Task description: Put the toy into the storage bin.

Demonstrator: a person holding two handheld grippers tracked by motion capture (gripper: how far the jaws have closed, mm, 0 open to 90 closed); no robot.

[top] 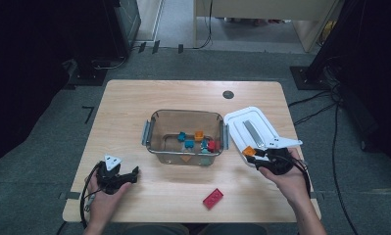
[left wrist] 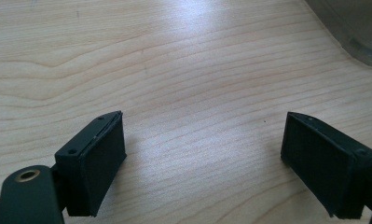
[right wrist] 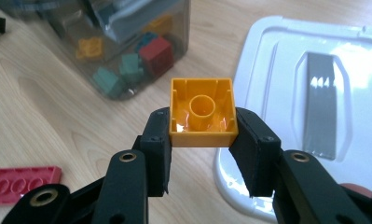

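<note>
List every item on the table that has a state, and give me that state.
Clear bin: open, lid off, blocks inside.
White lid: flat on table beside bin.
Orange block: clamped in right gripper, hollow side showing.
Red brick: loose on table, studs up.
Left gripper: open, empty.

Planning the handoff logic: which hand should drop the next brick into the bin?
Right. Its fingers already clamp the orange brick beside the clear bin; the left gripper is open on bare table.

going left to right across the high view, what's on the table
left gripper, open → clear plastic bin of small coloured blocks → flat red studded brick near the front edge → orange square block held in the right gripper → white plastic lid
</note>
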